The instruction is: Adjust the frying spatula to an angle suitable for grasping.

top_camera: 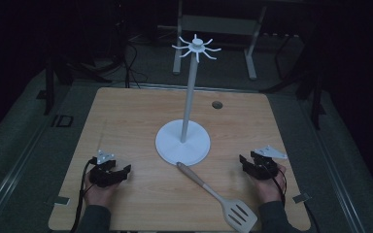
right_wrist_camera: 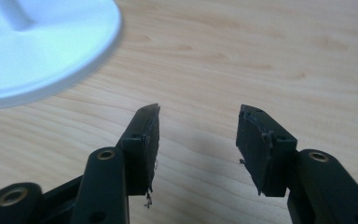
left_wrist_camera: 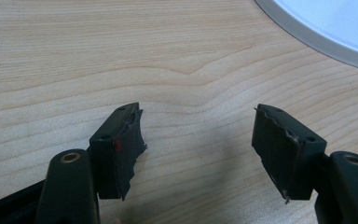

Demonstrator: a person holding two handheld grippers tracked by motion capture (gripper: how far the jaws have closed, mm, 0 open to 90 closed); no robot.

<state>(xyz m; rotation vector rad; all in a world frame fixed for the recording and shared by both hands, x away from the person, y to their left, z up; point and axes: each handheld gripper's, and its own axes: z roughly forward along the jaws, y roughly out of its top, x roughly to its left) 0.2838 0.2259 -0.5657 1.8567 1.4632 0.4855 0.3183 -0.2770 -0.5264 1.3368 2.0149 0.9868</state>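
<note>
A white stand [top_camera: 182, 141] with a round base, a tall pole and a ring of hooks [top_camera: 195, 47] on top rises from the middle of the wooden table [top_camera: 126, 111]. A spatula [top_camera: 218, 196] with a wooden handle and a pale slotted blade lies in front of the base, its blade toward the front right. My left gripper [top_camera: 119, 171] rests at the front left, open and holding nothing [left_wrist_camera: 198, 126]. At the front right my right gripper [top_camera: 246, 163] is open too, with bare wood between its jaws [right_wrist_camera: 198, 122]. The stand's base edge [left_wrist_camera: 317, 32] [right_wrist_camera: 51, 51] shows in both gripper views.
A small round hole [top_camera: 217, 105] sits in the table near its back right. Metal brackets [top_camera: 60, 200] [top_camera: 298, 198] stick out at the two front corners. Beyond the table are dark floor, cables and the legs of a frame [top_camera: 250, 53].
</note>
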